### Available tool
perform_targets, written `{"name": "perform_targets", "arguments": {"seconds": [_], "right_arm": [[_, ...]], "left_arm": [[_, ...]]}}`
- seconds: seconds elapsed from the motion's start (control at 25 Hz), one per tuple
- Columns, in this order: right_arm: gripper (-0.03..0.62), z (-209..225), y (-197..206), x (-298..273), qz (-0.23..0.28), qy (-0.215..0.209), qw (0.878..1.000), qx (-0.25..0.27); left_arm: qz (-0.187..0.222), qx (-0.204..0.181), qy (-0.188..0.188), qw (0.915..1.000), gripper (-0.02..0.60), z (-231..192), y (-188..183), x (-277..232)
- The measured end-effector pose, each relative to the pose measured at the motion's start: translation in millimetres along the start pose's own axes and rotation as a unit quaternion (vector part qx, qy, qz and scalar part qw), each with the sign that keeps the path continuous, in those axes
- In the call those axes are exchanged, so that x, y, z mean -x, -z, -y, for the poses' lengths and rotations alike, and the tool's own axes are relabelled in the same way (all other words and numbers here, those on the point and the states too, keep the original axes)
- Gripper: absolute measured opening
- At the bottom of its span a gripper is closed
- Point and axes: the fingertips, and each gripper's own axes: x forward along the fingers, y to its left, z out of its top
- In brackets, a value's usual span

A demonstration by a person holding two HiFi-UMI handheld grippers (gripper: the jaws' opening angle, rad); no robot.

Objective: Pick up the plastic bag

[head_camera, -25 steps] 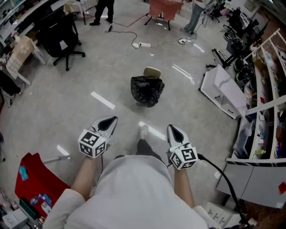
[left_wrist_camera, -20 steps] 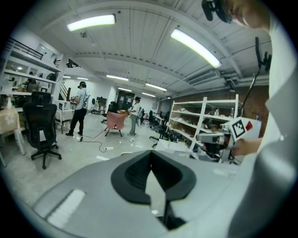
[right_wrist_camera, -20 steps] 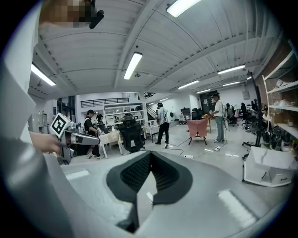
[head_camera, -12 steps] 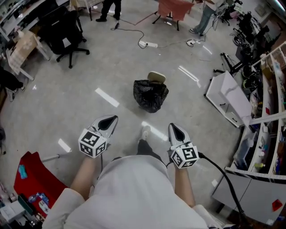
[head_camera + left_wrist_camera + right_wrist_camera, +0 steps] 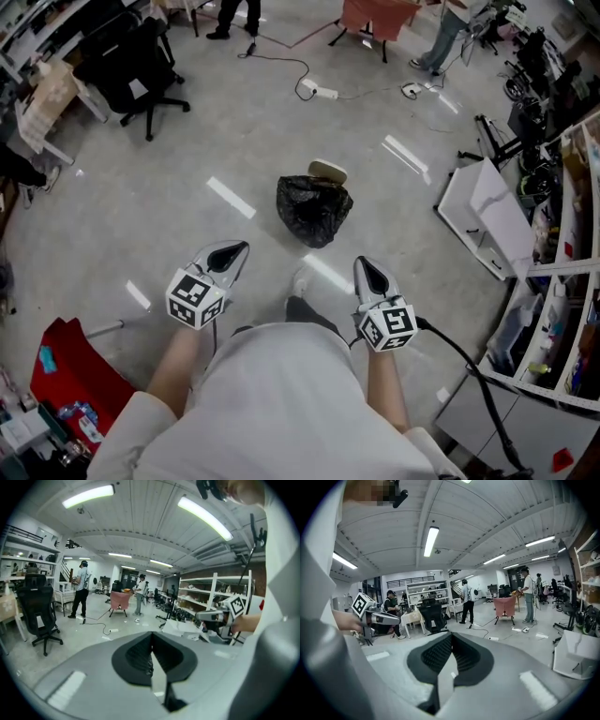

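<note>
Left claw (image 5: 232, 251) and right claw (image 5: 365, 266) are clenched empty, well short of black plastic bag (image 5: 314, 208); unopened, they'd likely just shove it.

There are one plastic bag (image 5: 314, 208), two grippers (image 5: 235, 249) (image 5: 365, 265), one office chair (image 5: 131, 70) and one power strip (image 5: 320, 91).
</note>
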Motion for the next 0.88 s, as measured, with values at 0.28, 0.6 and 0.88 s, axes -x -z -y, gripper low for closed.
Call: {"name": "perform_targets", "arguments": {"seconds": [0.28,0.6,0.88], "right_arm": [[0.002,63,-7,-32,-0.009,-0.009,1.000,-0.005],[0.002,125,0,-56,-0.034,-0.027,0.999,-0.003],[0.002,150,8,-71,-0.053,-0.036,0.998,-0.008]], "left_arm": [[-0.016,0.008,-0.016,0.9997,0.003,-11,-19,-60],[-0.040,-0.002,-0.035,0.9986,0.003,-16,-34,-127],[-0.060,0.004,-0.047,0.9971,0.003,-26,-37,-157]]}}
